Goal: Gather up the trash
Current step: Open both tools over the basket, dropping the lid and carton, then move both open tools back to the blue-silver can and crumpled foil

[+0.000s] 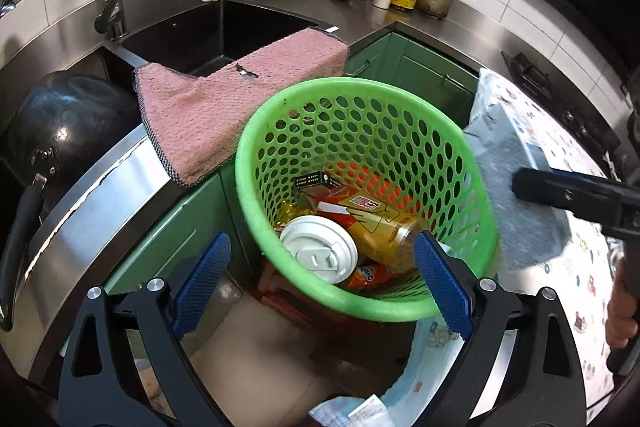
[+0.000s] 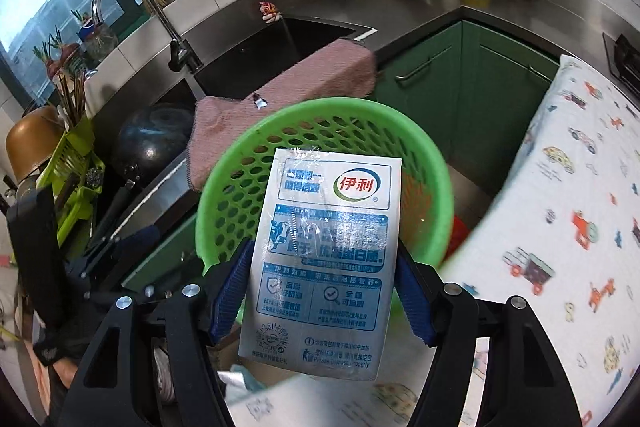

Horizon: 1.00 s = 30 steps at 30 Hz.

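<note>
Right tongs [image 2: 324, 291] clamped on the carton's [image 2: 324, 263] flat sides, light, stiff, crushable, basket [image 2: 224, 187] just beyond, while left tongs [image 1: 320, 283] gape apart, empty.

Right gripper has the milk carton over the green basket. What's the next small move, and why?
Probably open the right gripper and let the milk carton drop. Its jaws clamp the carton's sides, and in the right wrist view the carton hangs in front of the green basket opening, which already holds a cup lid and a bottle. The left gripper is open and empty, so nothing else needs releasing.
</note>
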{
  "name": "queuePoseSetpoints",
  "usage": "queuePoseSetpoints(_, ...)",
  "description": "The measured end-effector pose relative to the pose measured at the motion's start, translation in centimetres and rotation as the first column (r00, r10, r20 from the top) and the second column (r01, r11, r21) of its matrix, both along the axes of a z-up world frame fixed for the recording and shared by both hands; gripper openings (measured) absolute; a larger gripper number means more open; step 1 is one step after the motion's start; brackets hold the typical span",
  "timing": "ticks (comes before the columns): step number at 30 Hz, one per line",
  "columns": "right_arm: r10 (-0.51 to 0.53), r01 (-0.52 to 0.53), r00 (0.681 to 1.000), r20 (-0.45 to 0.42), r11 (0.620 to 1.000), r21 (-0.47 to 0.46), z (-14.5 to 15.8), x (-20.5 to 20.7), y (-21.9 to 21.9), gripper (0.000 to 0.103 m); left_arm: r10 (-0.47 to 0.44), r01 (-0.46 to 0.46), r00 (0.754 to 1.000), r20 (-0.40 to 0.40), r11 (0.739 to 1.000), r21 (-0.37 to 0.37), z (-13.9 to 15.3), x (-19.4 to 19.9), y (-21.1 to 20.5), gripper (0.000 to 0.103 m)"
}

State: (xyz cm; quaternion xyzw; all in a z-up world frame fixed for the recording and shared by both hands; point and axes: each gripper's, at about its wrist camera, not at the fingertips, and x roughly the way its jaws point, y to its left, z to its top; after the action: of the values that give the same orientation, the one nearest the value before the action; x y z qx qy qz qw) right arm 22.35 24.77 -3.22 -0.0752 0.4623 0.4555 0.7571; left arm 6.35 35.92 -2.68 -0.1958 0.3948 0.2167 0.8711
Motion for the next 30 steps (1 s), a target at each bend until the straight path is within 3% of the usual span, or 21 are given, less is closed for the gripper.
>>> queuePoseSetpoints(3,0.006,-0.006,1.000,0.003,1.000,0.016,0.3,-0.3,0.1,0.074,0.000,0.000,1.000,-0.001,1.000,-0.003,-0.1,-0.1,0.1,0.092)
queuePoseSetpoints(17,-0.052,0.051,0.996,0.068,0.999,0.017,1.8,-1.1,-6.6,0.080,-0.056,0.056,0.998,0.030,0.998,0.006,1.5,1.0,-2.8,0.092)
queuePoseSetpoints(24,-0.153,0.153,0.983,0.098,0.988,0.006,1.7,-0.7,-13.3,0.085,-0.121,0.120,0.991,0.053,0.993,0.024,3.0,2.1,-6.1,0.093)
queuePoseSetpoints(30,-0.289,0.292,0.952,0.100,0.956,-0.013,1.4,0.7,-21.1,0.088,-0.196,0.195,0.979,0.059,0.981,0.027,3.9,4.1,-10.3,0.094)
